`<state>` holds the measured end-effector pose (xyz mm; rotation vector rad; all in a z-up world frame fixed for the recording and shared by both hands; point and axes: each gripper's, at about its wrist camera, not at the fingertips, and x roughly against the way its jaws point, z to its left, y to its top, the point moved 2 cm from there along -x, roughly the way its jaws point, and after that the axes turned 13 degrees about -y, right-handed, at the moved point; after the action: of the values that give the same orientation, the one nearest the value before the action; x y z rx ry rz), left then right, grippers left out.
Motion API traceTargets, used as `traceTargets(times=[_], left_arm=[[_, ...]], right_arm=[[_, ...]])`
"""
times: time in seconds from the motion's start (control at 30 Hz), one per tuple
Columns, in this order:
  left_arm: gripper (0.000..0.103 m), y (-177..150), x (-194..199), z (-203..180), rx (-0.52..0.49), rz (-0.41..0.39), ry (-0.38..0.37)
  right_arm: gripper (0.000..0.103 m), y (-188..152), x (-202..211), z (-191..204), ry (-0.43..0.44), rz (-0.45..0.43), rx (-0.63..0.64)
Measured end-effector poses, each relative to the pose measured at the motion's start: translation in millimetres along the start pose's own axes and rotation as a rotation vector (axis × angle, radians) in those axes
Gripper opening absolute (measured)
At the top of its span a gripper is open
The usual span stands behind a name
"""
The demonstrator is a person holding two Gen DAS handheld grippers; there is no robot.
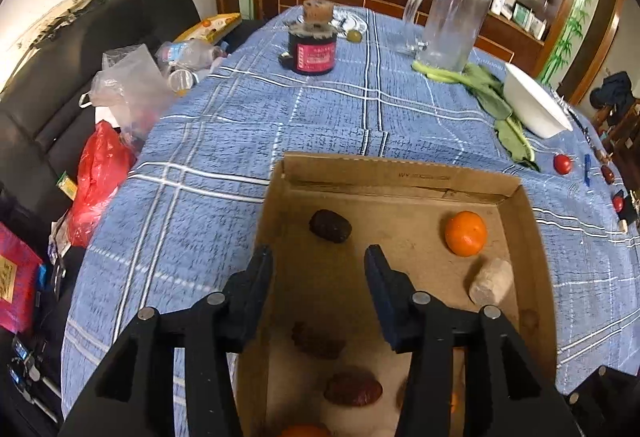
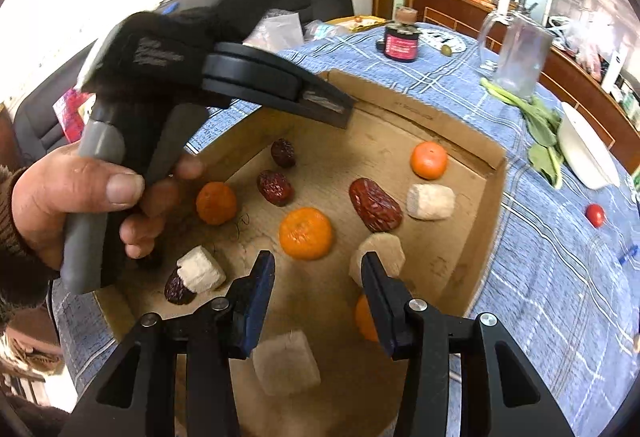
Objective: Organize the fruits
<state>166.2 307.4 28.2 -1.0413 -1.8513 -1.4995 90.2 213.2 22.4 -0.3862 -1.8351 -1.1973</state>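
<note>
An open cardboard box (image 1: pixel 400 173) on the blue checked tablecloth holds several tangerines (image 2: pixel 305 233), wrinkled red dates (image 2: pixel 374 204) and beige blocks (image 2: pixel 430 201). My left gripper (image 1: pixel 318 263) hovers open over the box's left side, its left finger above the wall, with nothing between the fingers. A dark date (image 1: pixel 330 226) lies just beyond it. In the right wrist view a hand holds this left gripper (image 2: pixel 332 109) over the box's far left corner. My right gripper (image 2: pixel 318 265) hangs open and empty over the box's near part, above a beige block (image 2: pixel 286 363).
A glass pitcher (image 1: pixel 452 25), a red-labelled jar (image 1: pixel 314 51), leafy greens (image 1: pixel 500 105) and a white bowl (image 1: pixel 534 105) stand beyond the box. Cherry tomatoes (image 1: pixel 563 164) lie near the table's right edge. A black sofa with plastic bags (image 1: pixel 104 165) borders the left.
</note>
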Motion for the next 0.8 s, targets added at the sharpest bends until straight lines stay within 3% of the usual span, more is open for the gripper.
traceTargets(times=[0.13,0.33,0.53,0.8], left_arm=[[0.062,-15,30,-7,0.008,-0.080,0.056],[0.066,-58,85,-10,0.092,-0.187,0.133],[0.070,-135,138,-23,0.204,-0.267,0.249],[0.076,-213,162,-63,0.240,-0.279,0.384]], right_arm=[[0.060,-9,14,-6,-0.014,-0.015,-0.029],[0.067,-32,40,-20,-0.030,-0.050,-0.050],[0.072,-71,64,-33,-0.011,-0.057,-0.058],[0.079,-103,95,-38,0.015,-0.107,0.014]])
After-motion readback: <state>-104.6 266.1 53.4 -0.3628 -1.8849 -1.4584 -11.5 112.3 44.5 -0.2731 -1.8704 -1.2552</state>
